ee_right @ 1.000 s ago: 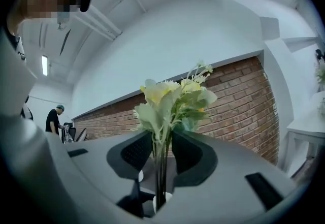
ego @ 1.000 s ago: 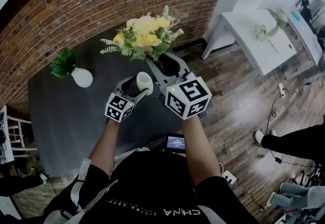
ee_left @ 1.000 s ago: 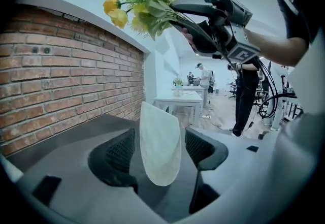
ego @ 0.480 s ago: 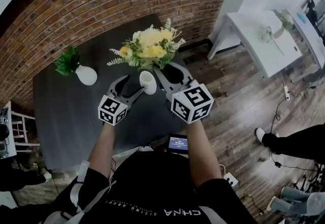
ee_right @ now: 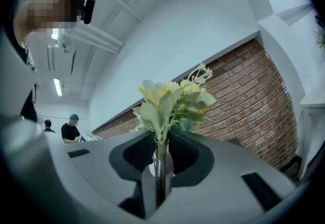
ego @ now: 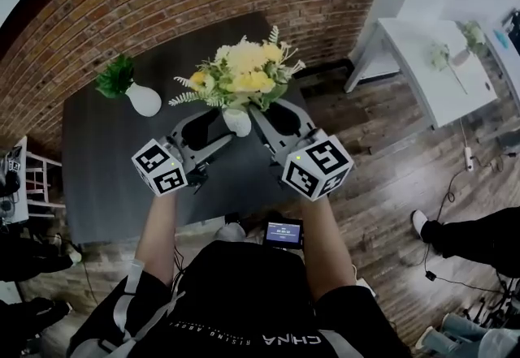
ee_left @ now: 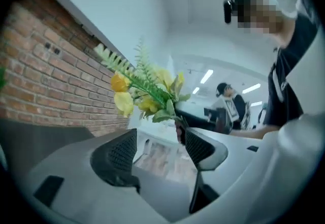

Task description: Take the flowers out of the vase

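Flowers (ego: 241, 72) pinched at the stems by right claw (ego: 260, 114); left claw (ego: 210, 125) spread (vase (ego: 237, 122) between them), table's (ego: 106, 178) right edge near.

You wear a black T-shirt (ego: 244, 283), white-lettered, with pale straps (ego: 128, 304); your grey left gripper (ee_left: 160, 149) and right gripper (ee_right: 160, 153) bear black-and-white marker cubes (ego: 317, 164).

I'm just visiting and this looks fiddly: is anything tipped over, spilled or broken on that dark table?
Nothing stands out. The yellow flowers stand upright, their stems pinched in the right tongs above the white vase. The left tongs are open and empty. The small vase of greenery is upright too.
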Motion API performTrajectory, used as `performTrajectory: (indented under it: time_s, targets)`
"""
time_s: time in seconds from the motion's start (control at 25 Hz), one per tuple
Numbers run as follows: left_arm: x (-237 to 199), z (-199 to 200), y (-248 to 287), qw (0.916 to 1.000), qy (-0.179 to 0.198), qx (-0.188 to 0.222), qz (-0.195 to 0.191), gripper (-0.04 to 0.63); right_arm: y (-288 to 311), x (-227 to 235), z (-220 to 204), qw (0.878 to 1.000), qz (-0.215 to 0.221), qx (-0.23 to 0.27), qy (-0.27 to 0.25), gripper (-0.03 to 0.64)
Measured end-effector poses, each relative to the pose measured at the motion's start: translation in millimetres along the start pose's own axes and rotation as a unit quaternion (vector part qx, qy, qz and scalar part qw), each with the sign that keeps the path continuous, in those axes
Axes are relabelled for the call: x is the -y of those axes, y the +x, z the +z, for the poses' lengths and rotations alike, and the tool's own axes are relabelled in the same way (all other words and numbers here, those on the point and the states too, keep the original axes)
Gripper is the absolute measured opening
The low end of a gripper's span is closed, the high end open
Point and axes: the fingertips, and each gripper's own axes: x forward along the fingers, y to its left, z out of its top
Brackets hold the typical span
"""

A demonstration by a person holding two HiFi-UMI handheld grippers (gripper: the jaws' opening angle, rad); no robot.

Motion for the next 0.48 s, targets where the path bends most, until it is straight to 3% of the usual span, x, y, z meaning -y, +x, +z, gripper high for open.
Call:
performTrajectory:
  time_s: [0.08, 0.2, 0.4, 0.48]
  targets:
    - [10, 15, 3, 0.9972, -0.057, 0.037, -0.031, 0.299, -7, -10, 2, 1.0, 0.021, 0.011, 0.015, 0.087]
    - [28, 33, 5, 0.9924, -0.081, 0.066, -0.064, 0.299, -17, -31, -1, 0.999, 0.049, 0.008, 0.021, 0.086]
    - [51, 52, -11, 0.9911, -0.053, 0.095, -0.077, 0.298, -32, -69, -15, 0.997, 0.066, -0.024, -0.013, 0.087]
    - [61, 53, -26, 0.992, -0.028, 0.097, -0.076, 0.241, -37, -85, -22, 0.997, 0.062, -0.035, -0.032, 0.087]
